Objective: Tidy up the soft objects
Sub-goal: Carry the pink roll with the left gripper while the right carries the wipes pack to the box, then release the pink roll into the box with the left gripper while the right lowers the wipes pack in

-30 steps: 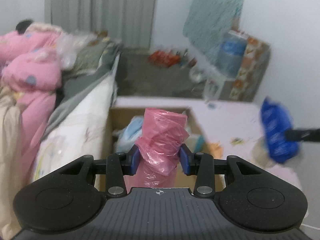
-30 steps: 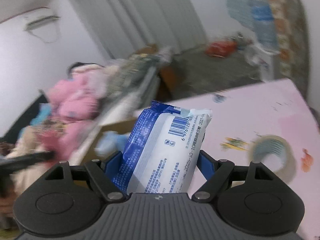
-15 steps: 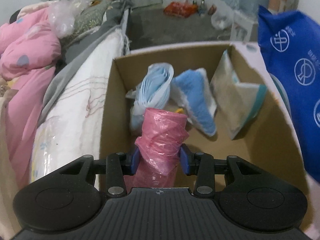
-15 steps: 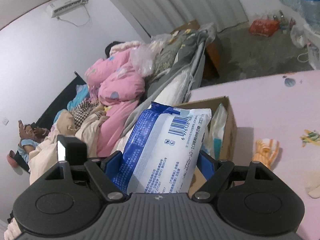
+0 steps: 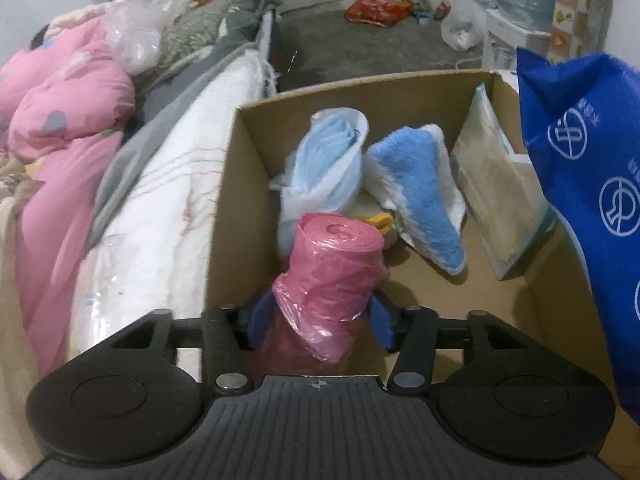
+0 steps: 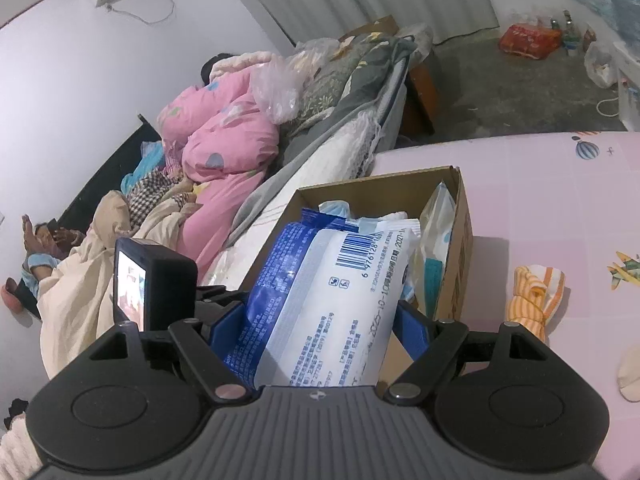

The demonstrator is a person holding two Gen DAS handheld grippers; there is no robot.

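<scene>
Mid-task: box partly filled, two more items arriving, at least two still out on the table.

Cardboard box (image 5: 240,184) already holds a bag of blue masks (image 5: 324,160), a blue/white fluffy cloth (image 5: 420,196) and a flat pale packet (image 5: 496,184) leaning on its right wall. Left claw (image 5: 320,320) is inside the box w/ the pink bag roll (image 5: 332,264) between its jaws, which are opening — pads look just clear of the plastic, tho hard to be sure, so drop is underway. Right claw (image 6: 320,332) is clamped on the blue-white wipes pack (image 6: 320,304), held above the box's near edge, not yet in. Left to do: orange striped cloth (image 6: 534,300) on the pink table (image 6: 560,208), plus a pale item at the right edge, prob. soft too.
</scene>
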